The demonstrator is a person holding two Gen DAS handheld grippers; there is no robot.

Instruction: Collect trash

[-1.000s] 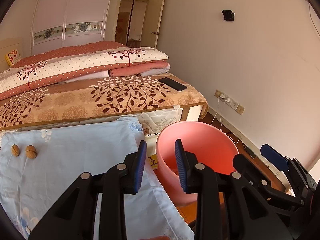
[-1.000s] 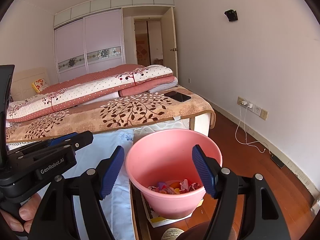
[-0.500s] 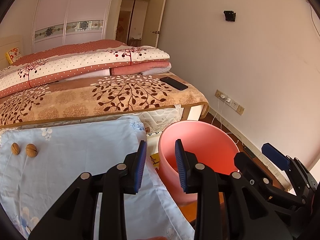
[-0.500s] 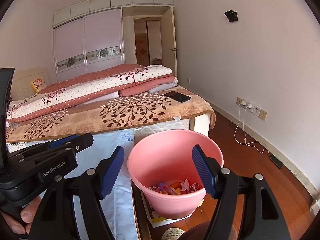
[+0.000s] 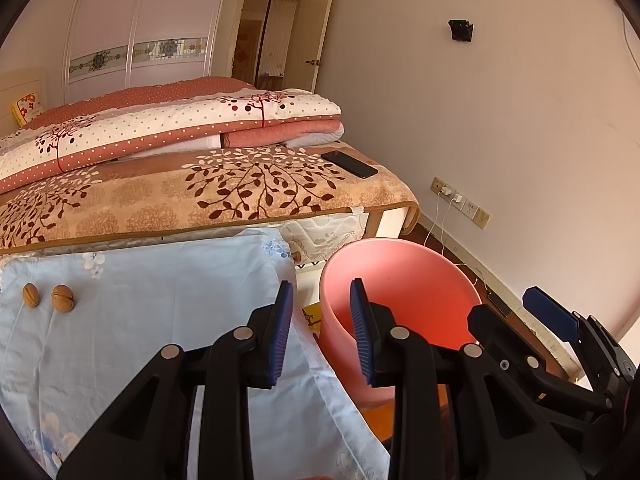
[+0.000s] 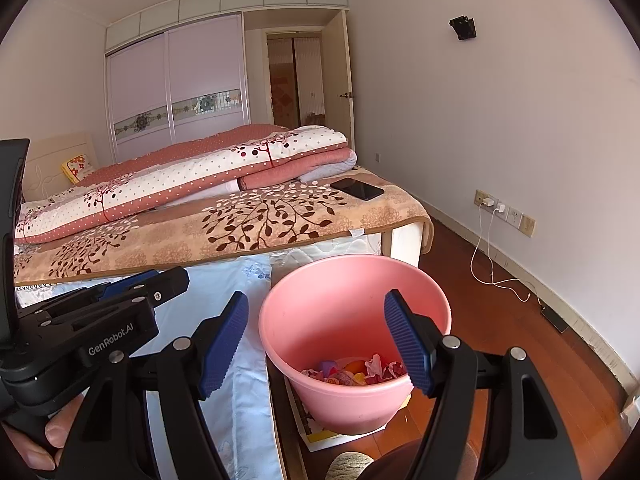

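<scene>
Because both tongs, left [image 5: 320, 326] half-open and right [image 6: 316, 344] wide, are empty, two brown walnuts [image 5: 48, 297] await transfer into the pink plastic bucket [image 6: 308, 344].

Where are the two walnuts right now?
In the left wrist view, the two walnuts sit side by side at the left on the light blue sheet, far from the pink bucket.

Bedroom: bed [image 6: 248, 220], wardrobe [image 6: 176, 88], seemingly wooden floor [image 6: 500, 320].

Left hand-held gripper [image 5: 322, 328] half parted and apparently empty; right hand-held gripper [image 6: 316, 344] wide apart.
</scene>
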